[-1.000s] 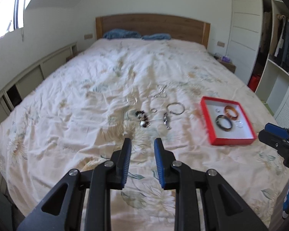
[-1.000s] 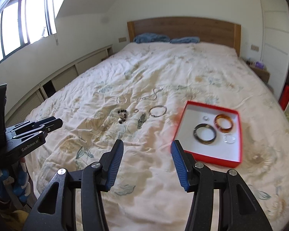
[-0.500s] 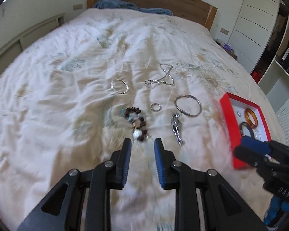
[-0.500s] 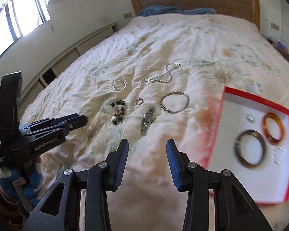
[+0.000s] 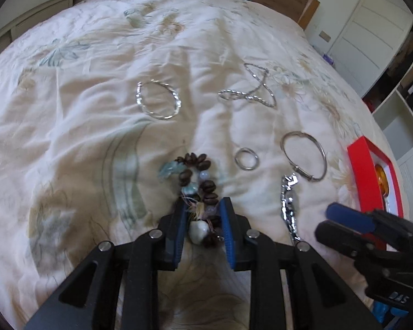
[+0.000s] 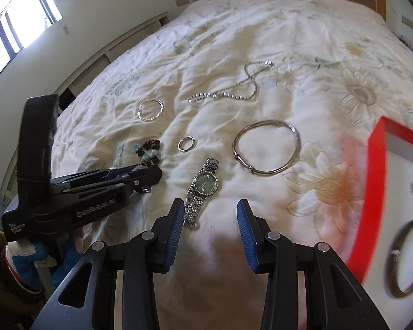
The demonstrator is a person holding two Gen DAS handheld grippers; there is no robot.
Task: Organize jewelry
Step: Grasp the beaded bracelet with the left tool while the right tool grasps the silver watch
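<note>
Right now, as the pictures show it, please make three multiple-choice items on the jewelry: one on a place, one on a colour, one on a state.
1. Where does the watch lie?
A. in the box
B. on the bedcover
C. on a pillow

2. What colour is the box rim?
A. red
B. green
C. black

3. How stands the left gripper?
A. far above the bed
B. inside the box
C. fingers on both sides of the bead bracelet

Answers: 1 B, it rests on the floral bedcover before the right gripper; 2 A, the wall is bright red; 3 C, beads show between its blue pads.
</note>
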